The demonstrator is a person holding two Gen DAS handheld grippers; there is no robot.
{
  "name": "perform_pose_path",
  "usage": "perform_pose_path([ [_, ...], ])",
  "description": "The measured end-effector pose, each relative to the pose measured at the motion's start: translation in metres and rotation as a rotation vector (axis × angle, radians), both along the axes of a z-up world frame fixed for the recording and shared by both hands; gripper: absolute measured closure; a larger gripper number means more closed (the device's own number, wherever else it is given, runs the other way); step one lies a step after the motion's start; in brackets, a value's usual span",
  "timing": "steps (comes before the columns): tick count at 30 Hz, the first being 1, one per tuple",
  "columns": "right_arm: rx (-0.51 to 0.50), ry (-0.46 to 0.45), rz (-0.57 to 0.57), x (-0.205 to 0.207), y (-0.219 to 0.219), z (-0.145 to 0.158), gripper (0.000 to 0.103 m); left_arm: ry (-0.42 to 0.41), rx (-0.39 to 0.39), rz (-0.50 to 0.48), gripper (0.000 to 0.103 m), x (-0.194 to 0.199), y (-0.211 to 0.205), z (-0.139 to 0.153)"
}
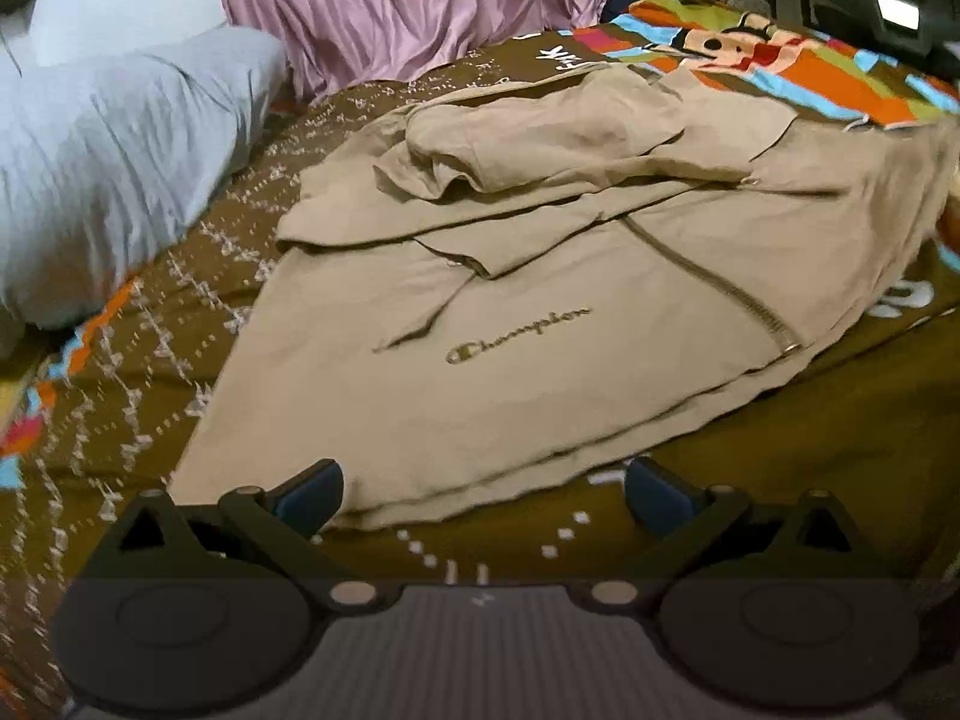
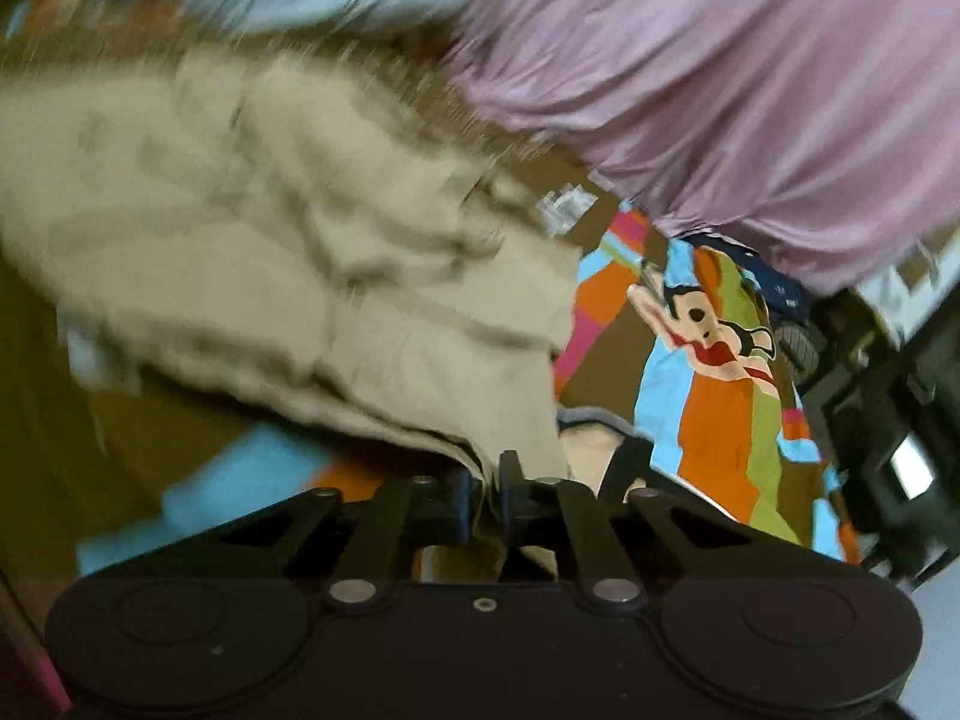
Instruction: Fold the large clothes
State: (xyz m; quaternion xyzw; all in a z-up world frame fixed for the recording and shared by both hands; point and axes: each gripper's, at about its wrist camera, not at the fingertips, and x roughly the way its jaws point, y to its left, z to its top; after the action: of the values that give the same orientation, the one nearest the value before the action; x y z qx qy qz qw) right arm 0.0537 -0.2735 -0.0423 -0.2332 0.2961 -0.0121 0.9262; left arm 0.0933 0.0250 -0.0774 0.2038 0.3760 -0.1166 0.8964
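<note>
Centrally in the left wrist view, a tan zip hoodie [image 1: 540,300] lies partly folded on the patterned bedspread [image 1: 780,450]. Left gripper [image 1: 483,495] is spread wide above its hem. Right gripper [image 2: 485,495] pinches tan hoodie fabric at lower centre.

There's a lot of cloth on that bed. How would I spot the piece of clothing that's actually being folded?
Start at the bed's brown patterned cover with its bright cartoon print. Spread across its middle lies the tan zip hoodie, between the pale grey pillow and the pink pleated fabric. It alone is plain tan with gold "Champion" script on the chest, and the right tongs pinch one edge.
</note>
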Motion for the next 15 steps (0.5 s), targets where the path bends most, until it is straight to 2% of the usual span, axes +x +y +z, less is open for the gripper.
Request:
perform_pose_path([
  [4, 0.158, -0.104, -0.027, 0.008, -0.003, 0.046, 0.097, -0.064, 0.117, 0.022, 0.009, 0.010, -0.002, -0.003],
  [7, 0.237, -0.141, -0.049, 0.016, -0.005, 0.069, 0.097, -0.076, 0.176, 0.066, 0.015, 0.020, 0.010, -0.005],
  [9, 0.259, -0.155, -0.056, 0.019, -0.007, 0.077, 0.097, -0.080, 0.213, 0.106, 0.019, 0.026, 0.022, -0.007],
  [13, 0.258, -0.167, -0.077, 0.021, -0.008, 0.078, 0.097, -0.077, 0.269, 0.173, 0.033, 0.036, 0.049, -0.008],
  [15, 0.260, -0.159, -0.096, 0.018, -0.009, 0.071, 0.097, -0.076, 0.281, 0.203, 0.035, 0.039, 0.060, -0.008],
])
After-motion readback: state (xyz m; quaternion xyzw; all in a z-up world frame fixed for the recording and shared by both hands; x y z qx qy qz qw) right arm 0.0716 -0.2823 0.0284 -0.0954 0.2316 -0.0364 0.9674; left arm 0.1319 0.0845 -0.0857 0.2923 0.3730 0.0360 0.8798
